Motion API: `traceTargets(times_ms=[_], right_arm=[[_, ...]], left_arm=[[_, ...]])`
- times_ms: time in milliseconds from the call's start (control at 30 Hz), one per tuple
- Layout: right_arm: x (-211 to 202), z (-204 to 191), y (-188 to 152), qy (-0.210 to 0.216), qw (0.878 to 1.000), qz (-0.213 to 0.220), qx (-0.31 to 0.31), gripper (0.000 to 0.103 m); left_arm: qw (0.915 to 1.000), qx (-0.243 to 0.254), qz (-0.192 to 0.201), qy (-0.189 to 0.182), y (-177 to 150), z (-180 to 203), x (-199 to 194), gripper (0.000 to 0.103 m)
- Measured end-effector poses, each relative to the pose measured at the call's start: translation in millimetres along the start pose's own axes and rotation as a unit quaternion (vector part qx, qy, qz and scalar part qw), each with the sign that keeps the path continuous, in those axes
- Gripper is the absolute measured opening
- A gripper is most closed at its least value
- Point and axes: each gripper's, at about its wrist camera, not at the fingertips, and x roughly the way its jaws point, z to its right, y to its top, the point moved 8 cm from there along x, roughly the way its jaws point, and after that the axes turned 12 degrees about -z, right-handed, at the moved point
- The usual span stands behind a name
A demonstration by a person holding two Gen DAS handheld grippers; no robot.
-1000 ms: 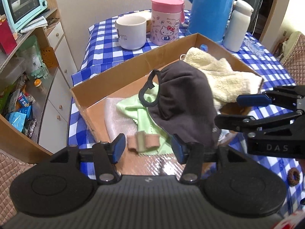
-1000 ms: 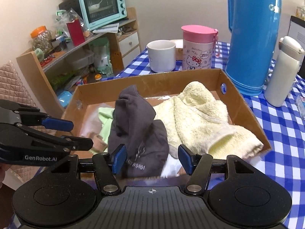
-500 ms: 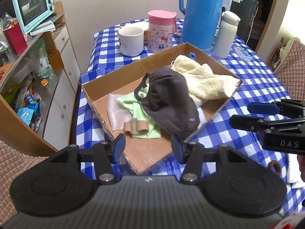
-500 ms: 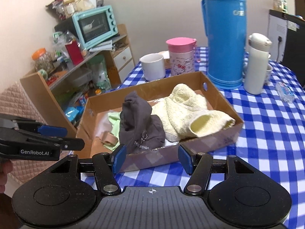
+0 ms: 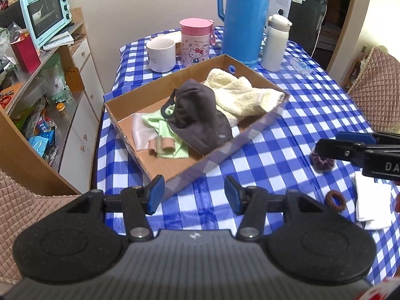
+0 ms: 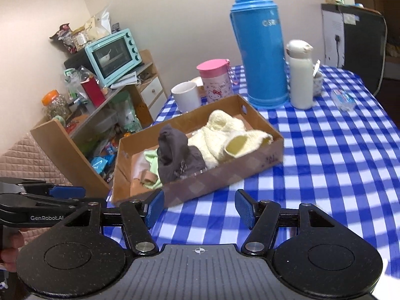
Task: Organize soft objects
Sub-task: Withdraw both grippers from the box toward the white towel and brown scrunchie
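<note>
A shallow cardboard box [image 5: 250,135] [image 6: 252,162] on the blue checked table holds a dark grey cloth [image 5: 200,120] [image 6: 175,155], a cream towel [image 5: 240,95] [image 6: 225,135], a light green cloth [image 5: 162,127] and a beige band [image 5: 162,145]. On the table at the right lie a dark purple scrunchie [image 5: 322,166], a brown hair tie [image 5: 335,201] and a folded white cloth [image 5: 373,203]. My left gripper [image 5: 193,195] is open and empty, in front of the box. My right gripper [image 6: 200,207] is open and empty; it shows in the left wrist view [image 5: 350,145] above the scrunchie.
Behind the box stand a white mug [image 5: 161,55], a pink Hello Kitty cup [image 5: 196,42], a tall blue thermos [image 5: 243,17] and a white bottle [image 5: 275,42]. A wooden shelf with a teal oven [image 5: 46,12] stands left of the table. A quilted chair [image 5: 375,87] is at right.
Both grippers have pulled back and up from the box, which now sits farther away. The scrunchie, hair tie and white cloth have come into view at the right. Both grippers stay open.
</note>
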Motion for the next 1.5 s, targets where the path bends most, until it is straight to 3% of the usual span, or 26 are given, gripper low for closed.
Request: traceTargets(times_ms=[400,933,1500], right_arm=[[-48.0,7.6,-44.5,0.015,1.000,-0.006,0.008,0.064],[-86.5,21.9,-100.2,-0.004,1.000,-0.027,0.003,0.064],[-104.8,51.4,-150.9,-0.023,0.998,-0.063,0.020,0.064]], left_arm=[[1.0000,0.001,-0.007,-0.003,-37.0,29.5,-21.7,0.050],[0.9995,0.015,-0.027,-0.003,-81.7,70.0,-35.8,0.050],[0.9978,0.049,-0.043,-0.010,-99.6,121.3,-31.6,0.050]])
